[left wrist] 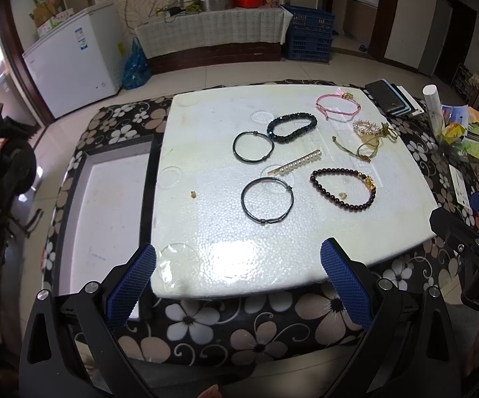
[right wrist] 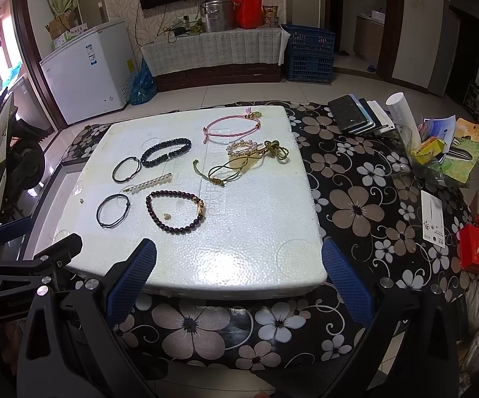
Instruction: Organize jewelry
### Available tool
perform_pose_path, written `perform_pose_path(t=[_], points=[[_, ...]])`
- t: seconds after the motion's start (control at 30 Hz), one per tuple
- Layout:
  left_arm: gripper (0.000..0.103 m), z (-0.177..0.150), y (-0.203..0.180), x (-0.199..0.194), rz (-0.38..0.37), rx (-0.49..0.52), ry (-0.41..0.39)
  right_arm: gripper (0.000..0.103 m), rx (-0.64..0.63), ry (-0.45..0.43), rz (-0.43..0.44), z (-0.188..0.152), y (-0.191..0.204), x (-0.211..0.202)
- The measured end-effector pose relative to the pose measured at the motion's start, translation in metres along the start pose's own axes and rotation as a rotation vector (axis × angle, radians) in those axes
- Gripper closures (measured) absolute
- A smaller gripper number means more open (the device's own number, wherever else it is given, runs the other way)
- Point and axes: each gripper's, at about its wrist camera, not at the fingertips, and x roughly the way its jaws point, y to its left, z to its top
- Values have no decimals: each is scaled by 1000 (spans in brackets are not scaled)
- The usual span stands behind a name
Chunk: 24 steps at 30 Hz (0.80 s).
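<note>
Several pieces of jewelry lie on a white foam board (left wrist: 226, 238) (right wrist: 239, 252): two thin dark cord bracelets (left wrist: 267, 201) (left wrist: 253, 146), a black bead bracelet (left wrist: 291, 128) (right wrist: 166, 152), a dark purple bead bracelet (left wrist: 344, 188) (right wrist: 175, 209), a pearl hair clip (left wrist: 295, 166) (right wrist: 148, 183), a pink cord bracelet (left wrist: 337, 106) (right wrist: 231, 126), an olive cord (left wrist: 362, 147) (right wrist: 236, 164) and a pearl piece (left wrist: 367, 127). My left gripper (left wrist: 238, 262) is open and empty at the board's near edge. My right gripper (right wrist: 239, 258) is open and empty there too.
An open empty box (left wrist: 106, 212) lies left of the board on the flowered table (right wrist: 355, 212). Phones (right wrist: 352, 114), a white tube (right wrist: 402, 107), papers (right wrist: 451, 152) and a red box (right wrist: 475, 252) sit at the right.
</note>
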Motion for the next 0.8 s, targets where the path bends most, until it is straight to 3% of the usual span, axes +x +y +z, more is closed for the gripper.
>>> perform_pose_path(t=[0.53,0.67,0.8], points=[[2,0,0,0,-1,0,0,4,-1,-4,-2,0,0,0],[2,1,-3,4,-7,22,2,4,3,-29,16,2,-1,1],[2,10,2,13,-13,23,-6,4,8,-99,-39,9,-6,4]])
